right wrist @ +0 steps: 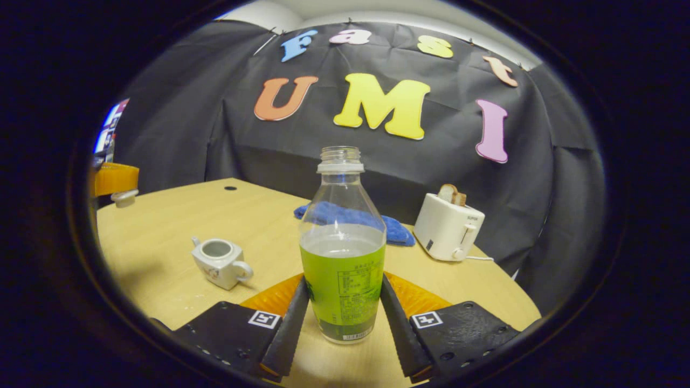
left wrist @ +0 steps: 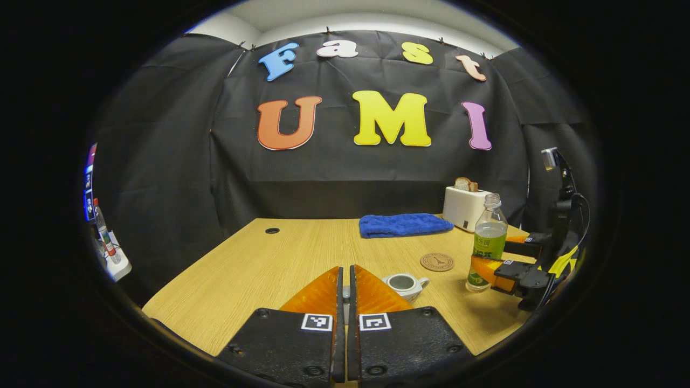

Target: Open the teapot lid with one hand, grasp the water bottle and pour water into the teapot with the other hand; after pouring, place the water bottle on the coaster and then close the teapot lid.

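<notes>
A: What's the biggest thing here?

B: The wooden table (left wrist: 259, 269), pale, with a small round hole (left wrist: 272, 230) near its far left part. At its far side lies a folded blue towel (left wrist: 404, 224), and right of that a white toaster (left wrist: 464, 207) with a slice of bread (left wrist: 466, 184) standing in its slot.

A: And the water bottle?

B: The water bottle (right wrist: 343, 242) stands upright on the table, uncapped, with a green label and clear water up to about the label's top. In the right gripper view it sits between the fingers of the right gripper (right wrist: 344, 318); they flank the label on both sides and look to be touching it, but I cannot tell whether they press. In the left gripper view the same gripper (left wrist: 498, 258) reaches the bottle (left wrist: 489, 242) from the right.

A: Where's the teapot?

B: The small white teapot (left wrist: 405, 284) sits on the table left of the bottle and a little nearer, its top open so you see inside. The round cork coaster (left wrist: 437, 262) lies bare just beyond it, near the bottle's base.

A: The left gripper?

B: The left gripper (left wrist: 345, 288) hovers above the table with its fingers nearly together, pinching something small and pale. In the right gripper view it (right wrist: 116, 183) shows at the far left edge, holding the pale teapot lid (right wrist: 124, 198) well above the table.
</notes>
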Motion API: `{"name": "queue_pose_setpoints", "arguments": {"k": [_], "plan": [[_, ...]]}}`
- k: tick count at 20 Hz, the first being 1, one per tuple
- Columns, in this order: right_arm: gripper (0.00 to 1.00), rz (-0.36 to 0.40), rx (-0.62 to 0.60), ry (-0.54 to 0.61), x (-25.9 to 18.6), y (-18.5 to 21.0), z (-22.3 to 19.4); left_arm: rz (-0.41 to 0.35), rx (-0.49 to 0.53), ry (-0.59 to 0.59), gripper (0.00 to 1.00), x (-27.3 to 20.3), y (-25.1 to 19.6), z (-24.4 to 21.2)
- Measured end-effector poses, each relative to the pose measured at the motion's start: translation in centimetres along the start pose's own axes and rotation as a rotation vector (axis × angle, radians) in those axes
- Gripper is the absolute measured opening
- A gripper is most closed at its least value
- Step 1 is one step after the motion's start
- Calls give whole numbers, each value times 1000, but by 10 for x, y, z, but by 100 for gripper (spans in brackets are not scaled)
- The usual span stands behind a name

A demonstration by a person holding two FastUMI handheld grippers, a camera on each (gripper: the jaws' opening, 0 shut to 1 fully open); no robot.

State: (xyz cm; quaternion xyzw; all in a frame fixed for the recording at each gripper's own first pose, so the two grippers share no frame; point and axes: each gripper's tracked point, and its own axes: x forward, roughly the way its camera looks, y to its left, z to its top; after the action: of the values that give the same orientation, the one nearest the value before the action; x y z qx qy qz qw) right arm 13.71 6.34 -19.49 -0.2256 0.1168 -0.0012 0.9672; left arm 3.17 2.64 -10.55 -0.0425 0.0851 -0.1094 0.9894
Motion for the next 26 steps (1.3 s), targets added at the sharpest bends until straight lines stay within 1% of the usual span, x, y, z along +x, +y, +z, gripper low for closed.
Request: {"name": "queue_pose_setpoints", "arguments": {"k": [2, 4, 6, 7, 9, 11, 14, 15, 16, 18, 19, 22, 26], "plan": [[73, -18, -81, 17, -4, 5, -1, 1, 19, 3, 4, -2, 4, -7], [73, -21, -166, 45, -3, 14, -3, -1, 27, 5, 4, -4, 9, -13], [73, -24, -245, 83, -2, 21, -8, -6, 11, 11, 4, -7, 13, -20], [73, -31, -292, 84, -3, 24, -5, -8, -5, 15, 4, -9, 16, -23], [73, -52, -370, 106, -2, 28, -6, -12, -35, 18, 4, -10, 20, -28], [73, -98, -474, 118, -2, 30, -3, -8, -42, 16, 4, -11, 26, -30], [74, -186, -680, 97, 0, 29, 8, -5, -38, 14, 4, -11, 32, -34], [74, -198, -731, 92, 1, 30, 8, -9, -36, 17, 4, -11, 31, -36], [75, -207, -761, 77, 1, 37, 11, -16, -32, 17, 4, -10, 31, -38], [72, -218, -820, 92, 8, 38, 7, -25, -35, 15, 4, -9, 32, -39], [75, -221, -859, 92, 11, 40, 8, -29, -38, 18, 4, -8, 33, -41], [75, -255, -1012, 79, 11, 43, 13, -29, -28, 11, 4, -9, 35, -41], [75, -274, -1210, 63, 15, 44, 17, -29, -13, 20, 4, -9, 39, -48]]}}
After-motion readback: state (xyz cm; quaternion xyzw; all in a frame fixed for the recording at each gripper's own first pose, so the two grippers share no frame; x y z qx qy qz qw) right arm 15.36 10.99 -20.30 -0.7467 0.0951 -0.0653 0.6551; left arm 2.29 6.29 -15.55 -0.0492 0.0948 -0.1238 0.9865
